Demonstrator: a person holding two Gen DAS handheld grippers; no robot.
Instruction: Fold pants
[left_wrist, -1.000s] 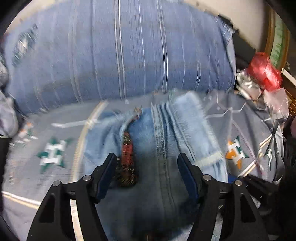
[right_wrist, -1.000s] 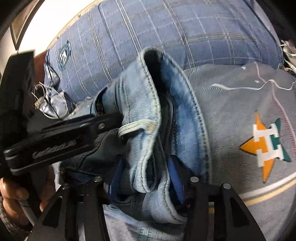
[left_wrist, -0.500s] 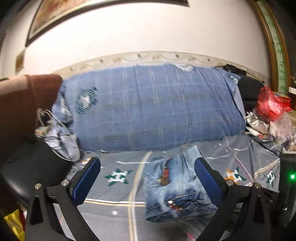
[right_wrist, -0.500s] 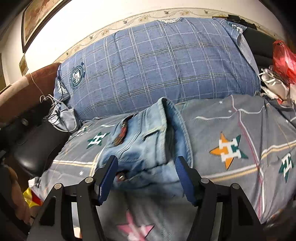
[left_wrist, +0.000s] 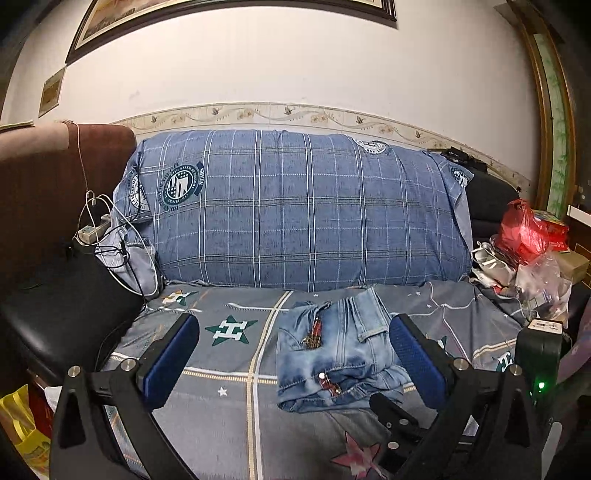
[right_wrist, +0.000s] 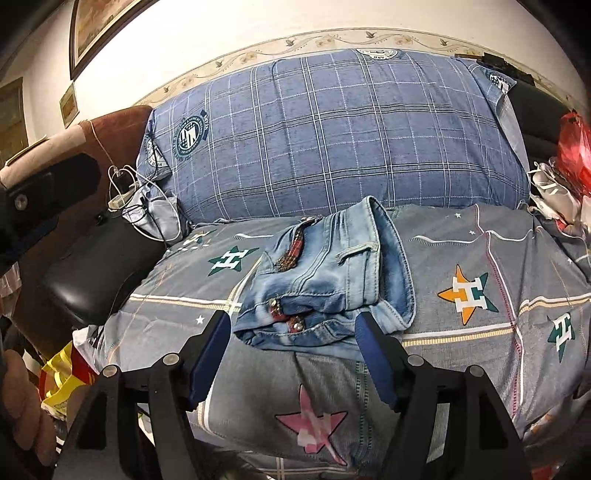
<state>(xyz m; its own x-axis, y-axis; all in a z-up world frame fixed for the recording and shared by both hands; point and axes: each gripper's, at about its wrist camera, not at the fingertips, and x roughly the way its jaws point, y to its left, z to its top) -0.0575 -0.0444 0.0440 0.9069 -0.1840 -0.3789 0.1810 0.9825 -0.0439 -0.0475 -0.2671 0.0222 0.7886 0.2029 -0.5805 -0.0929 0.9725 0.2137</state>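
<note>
Lying folded on the bedsheet (right_wrist: 480, 240), pants (right_wrist: 325, 280) sit clear of both spread, empty grippers.

Bare grey star-print sheet (right_wrist: 491, 258) lies open on both sides of the folded jeans (right_wrist: 325, 273) and along the near edge. The big blue plaid cushion (right_wrist: 332, 136) walls off the back. White charger cables (left_wrist: 110, 236) clutter the left corner; plastic bags (left_wrist: 524, 240) crowd the right end.

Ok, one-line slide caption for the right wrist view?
Open right claw hovers before folded light-blue denim pants lying on grey star-print bedsheet.
</note>
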